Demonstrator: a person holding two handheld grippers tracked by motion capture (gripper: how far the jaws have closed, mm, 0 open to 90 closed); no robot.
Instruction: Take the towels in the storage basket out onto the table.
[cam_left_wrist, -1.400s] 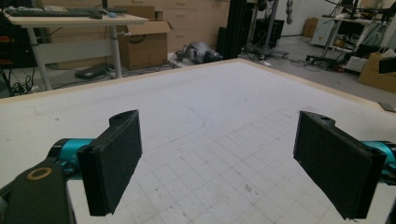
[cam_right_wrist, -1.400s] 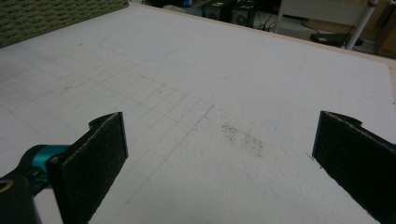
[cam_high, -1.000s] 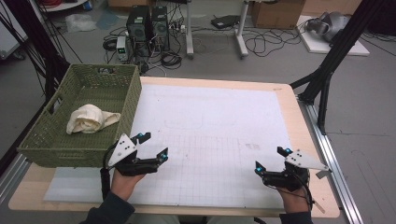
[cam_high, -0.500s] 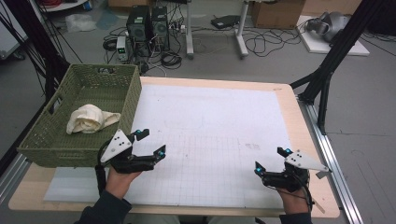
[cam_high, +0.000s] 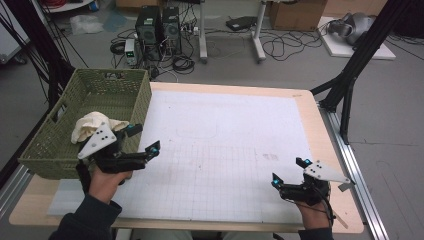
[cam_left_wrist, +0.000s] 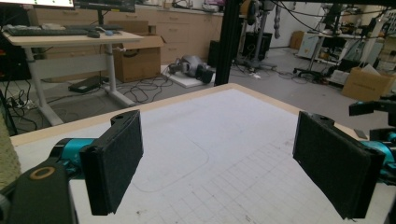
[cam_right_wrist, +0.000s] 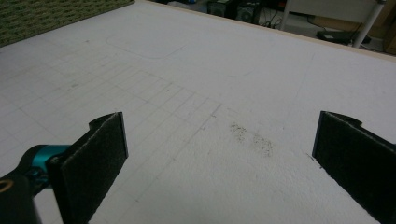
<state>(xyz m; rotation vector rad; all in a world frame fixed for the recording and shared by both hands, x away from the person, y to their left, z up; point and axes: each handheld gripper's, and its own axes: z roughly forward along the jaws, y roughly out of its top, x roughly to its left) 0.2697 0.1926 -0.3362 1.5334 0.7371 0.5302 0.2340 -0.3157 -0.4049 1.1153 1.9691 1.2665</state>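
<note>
Claws: two, each being held in one hand.
Left claw (cam_high: 142, 138): hovering just beside the basket, jaws gaping wide, gripping nothing.
Right claw (cam_high: 290, 171): hanging low over the worktop's (cam_high: 280, 95) near right corner, jaws spread wide, carrying nothing.
Basket (cam_high: 52, 150): one, green wicker, sitting at the worktop's left edge.
Cloth (cam_high: 90, 125): one, cream, lying crumpled inside the basket, near the left claw.
Mat (cam_high: 225, 125): one, white, gridded, covering the worktop.
</note>
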